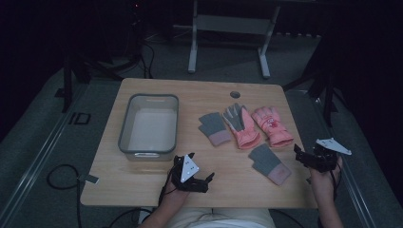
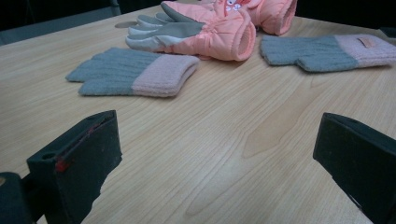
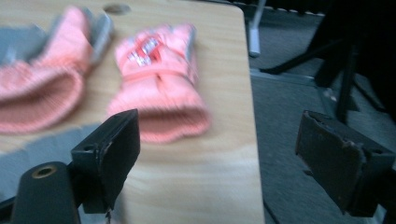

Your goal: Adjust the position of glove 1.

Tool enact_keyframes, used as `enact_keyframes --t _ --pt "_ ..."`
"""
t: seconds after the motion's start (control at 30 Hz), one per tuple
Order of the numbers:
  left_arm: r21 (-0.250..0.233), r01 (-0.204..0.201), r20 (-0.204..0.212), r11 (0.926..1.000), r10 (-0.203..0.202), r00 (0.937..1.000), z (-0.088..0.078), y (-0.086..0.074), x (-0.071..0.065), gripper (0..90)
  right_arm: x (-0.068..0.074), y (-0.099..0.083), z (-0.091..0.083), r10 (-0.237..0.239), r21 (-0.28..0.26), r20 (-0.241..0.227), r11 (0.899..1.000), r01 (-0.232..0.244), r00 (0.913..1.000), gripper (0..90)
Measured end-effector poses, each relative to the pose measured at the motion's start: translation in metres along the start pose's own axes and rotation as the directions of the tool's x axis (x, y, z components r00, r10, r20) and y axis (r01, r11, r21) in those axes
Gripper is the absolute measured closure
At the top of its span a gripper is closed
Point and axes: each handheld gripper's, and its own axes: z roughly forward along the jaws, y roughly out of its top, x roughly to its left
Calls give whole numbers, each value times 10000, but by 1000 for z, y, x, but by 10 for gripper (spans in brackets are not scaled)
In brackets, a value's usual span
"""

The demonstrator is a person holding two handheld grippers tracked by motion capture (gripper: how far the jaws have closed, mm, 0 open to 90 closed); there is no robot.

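Observation:
Four gloves lie on the wooden table (image 1: 190,97). Two are grey knit gloves with pink cuffs (image 1: 215,127) (image 1: 268,163). Between and behind them are a pink ski glove lying grey palm up (image 1: 242,126) and a second pink ski glove (image 1: 272,124). My left gripper (image 1: 208,180) is open near the front edge, its jaws pointing right at bare wood (image 2: 219,126); the nearer knit glove (image 2: 135,72) and the palm-up glove (image 2: 201,30) lie beyond. My right gripper (image 1: 298,152) hangs open at the table's right edge, facing the second pink glove (image 3: 159,84), with nothing between its jaws (image 3: 223,128).
A grey plastic bin (image 1: 124,126) stands on the left half of the table. A round cable hole (image 1: 235,94) sits near the back edge. Beyond the table are a white desk frame (image 1: 192,52) and dark stands on the grey floor; cables (image 1: 59,175) trail at the left.

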Motion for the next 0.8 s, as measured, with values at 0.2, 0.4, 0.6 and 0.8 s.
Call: enact_keyframes --t 0.2,0.4,0.6,0.8 --pt "-5 93 27 10000 -93 10000 0 0 1 3 3 18 -2 -21 -125 -303 9999 18 9995 158" --pt "4 53 15 10000 -53 10000 0 0 0 4 18 44 0 -335 -313 -679 9990 315 9971 119" --pt "-8 118 68 9999 -118 9999 0 0 1 4 35 61 1 -658 -695 -1360 9960 568 9885 115" --pt "-18 116 76 9999 -116 9999 0 0 1 3 57 74 10 -1057 -666 -1932 9933 945 9755 115"
